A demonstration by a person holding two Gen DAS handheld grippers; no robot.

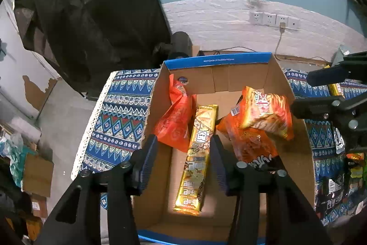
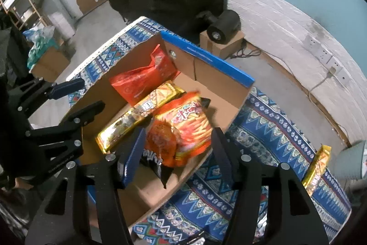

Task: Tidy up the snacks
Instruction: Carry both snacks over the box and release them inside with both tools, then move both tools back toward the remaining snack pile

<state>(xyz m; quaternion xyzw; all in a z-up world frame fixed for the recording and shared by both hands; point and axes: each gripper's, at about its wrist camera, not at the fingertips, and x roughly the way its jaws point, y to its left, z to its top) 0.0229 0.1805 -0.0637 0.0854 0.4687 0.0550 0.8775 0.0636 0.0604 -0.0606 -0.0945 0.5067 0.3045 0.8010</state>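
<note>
An open cardboard box (image 1: 218, 60) (image 2: 206, 54) with a blue rim stands on the patterned tablecloth. Inside lie a red bag (image 1: 174, 121) (image 2: 142, 79), a long gold snack bar (image 1: 199, 153) (image 2: 137, 114), and an orange striped snack bag (image 1: 266, 114) (image 2: 192, 125) on top of an orange-and-black bag (image 1: 252, 146) (image 2: 160, 141). My left gripper (image 1: 183, 139) hangs open over the box with the gold bar below, between its fingers but untouched. My right gripper (image 2: 180, 132) is open too, its fingers either side of the blurred striped bag without pressing it.
The blue patterned cloth (image 1: 119, 121) covers the table around the box. A second gold bar (image 2: 318, 167) lies on it to the right, beside a grey container (image 2: 353, 160). Several more snack packs (image 1: 344, 176) sit at the right. A black cylinder (image 2: 224, 24) rests on a small carton behind.
</note>
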